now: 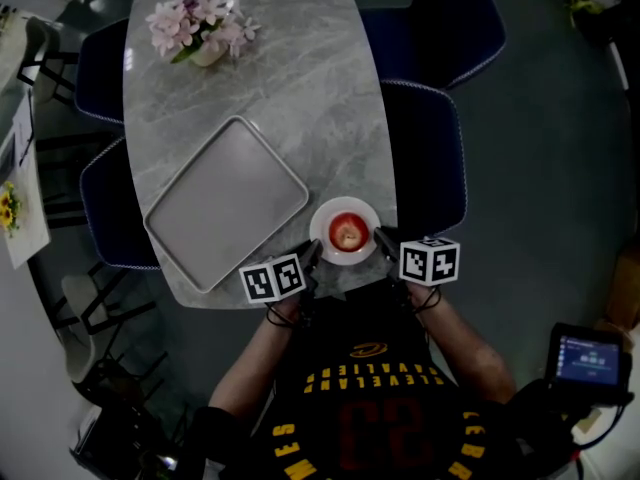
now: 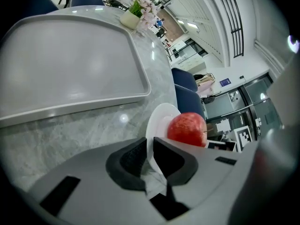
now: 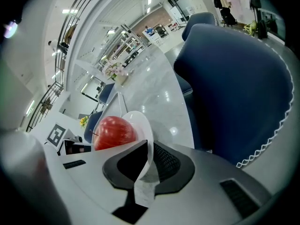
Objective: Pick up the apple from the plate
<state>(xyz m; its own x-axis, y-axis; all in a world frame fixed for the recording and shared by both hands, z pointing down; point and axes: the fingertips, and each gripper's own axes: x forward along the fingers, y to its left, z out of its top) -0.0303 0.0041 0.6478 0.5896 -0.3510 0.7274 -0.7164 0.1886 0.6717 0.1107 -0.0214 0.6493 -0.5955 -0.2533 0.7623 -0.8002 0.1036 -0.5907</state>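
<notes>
Sitting on the plate (image 1: 319, 230) at the table's (image 1: 300, 88) near edge, the apple (image 1: 346, 234) lies between both grippers. The left gripper (image 1: 313, 254) is clamped on the plate's left rim and the right gripper (image 1: 382, 239) on its right rim, both equally near.

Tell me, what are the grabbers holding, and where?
The white plate, by its rim: the left gripper grips one side, the right gripper the opposite side. The apple lies untouched.

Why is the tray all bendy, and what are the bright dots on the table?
Left gripper view: the wide lens bows the grey rectangular tray, and lamp glare dots the grey marble table. Right gripper view: more glare dots. Head view: dark corners.
</notes>
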